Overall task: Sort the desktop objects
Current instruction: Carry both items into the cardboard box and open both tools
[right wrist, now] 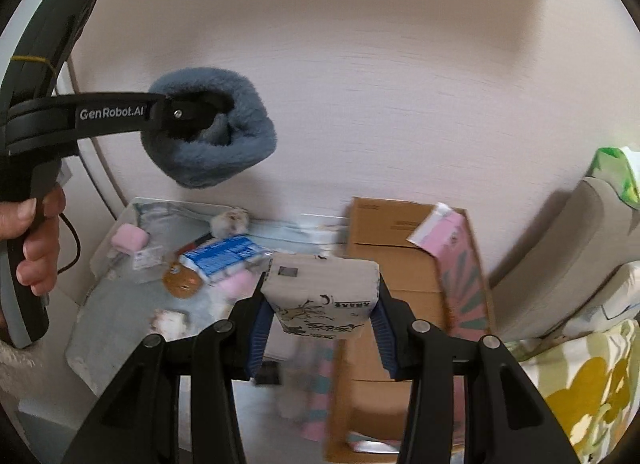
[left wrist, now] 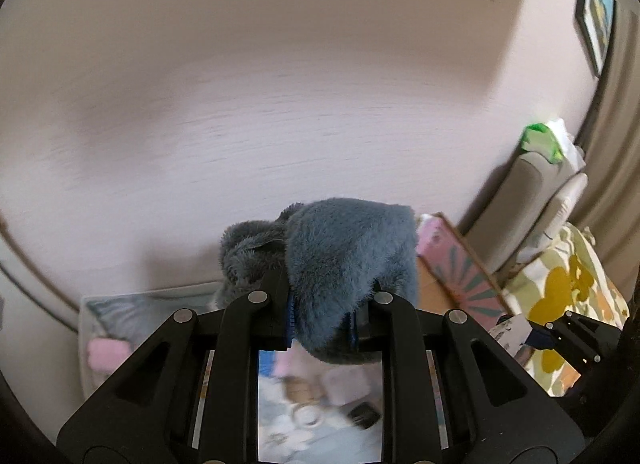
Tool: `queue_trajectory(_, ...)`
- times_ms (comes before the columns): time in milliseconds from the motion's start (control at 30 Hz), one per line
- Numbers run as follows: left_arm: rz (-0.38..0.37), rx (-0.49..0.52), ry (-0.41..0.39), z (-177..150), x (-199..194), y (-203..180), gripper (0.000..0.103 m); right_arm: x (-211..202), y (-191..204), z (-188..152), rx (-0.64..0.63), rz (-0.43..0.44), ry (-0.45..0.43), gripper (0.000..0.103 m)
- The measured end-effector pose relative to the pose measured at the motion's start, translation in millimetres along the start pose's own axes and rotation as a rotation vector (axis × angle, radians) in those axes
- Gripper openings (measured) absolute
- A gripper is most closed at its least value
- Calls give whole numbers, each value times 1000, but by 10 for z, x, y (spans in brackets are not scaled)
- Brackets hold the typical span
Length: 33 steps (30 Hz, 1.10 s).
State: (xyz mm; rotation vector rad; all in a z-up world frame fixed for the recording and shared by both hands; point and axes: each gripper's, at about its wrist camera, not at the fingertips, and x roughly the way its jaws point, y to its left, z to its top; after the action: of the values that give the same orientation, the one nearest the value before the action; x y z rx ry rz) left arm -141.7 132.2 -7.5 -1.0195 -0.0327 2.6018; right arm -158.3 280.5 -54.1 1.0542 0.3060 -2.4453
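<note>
Two grippers are up in the air above the tabletop, each pinching something. Nearest, the right gripper clamps a small printed paper pack between its blue pads, just left of the open cardboard box. Further left of the box, the left gripper, held by a hand, is closed tight on a fluffy grey-blue plush. Beyond, left of the box, a blue packet and pink blocks lie scattered.

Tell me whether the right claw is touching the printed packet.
Touching. The right wrist view shows the right claw with both blue pads pressed against the printed packet, held aloft.
</note>
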Motion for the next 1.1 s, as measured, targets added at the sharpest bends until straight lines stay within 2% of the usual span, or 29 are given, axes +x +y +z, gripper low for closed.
queue_trajectory(267, -80, 51, 34, 96, 402, -673, 16, -10, -502, -181, 48, -9, 38, 42)
queue_trajectory(533, -109, 77, 134, -80, 1060, -1122, 16, 239, -822, -422, 75, 12, 110, 42)
queue_trajectory(833, -96, 101, 219, -310, 1495, -1285, 16, 496, -944, -575, 77, 67, 186, 42)
queue_trajectory(1100, -93, 130, 286, -377, 1784, -1393, 16, 707, -1052, -614, 105, 84, 253, 42)
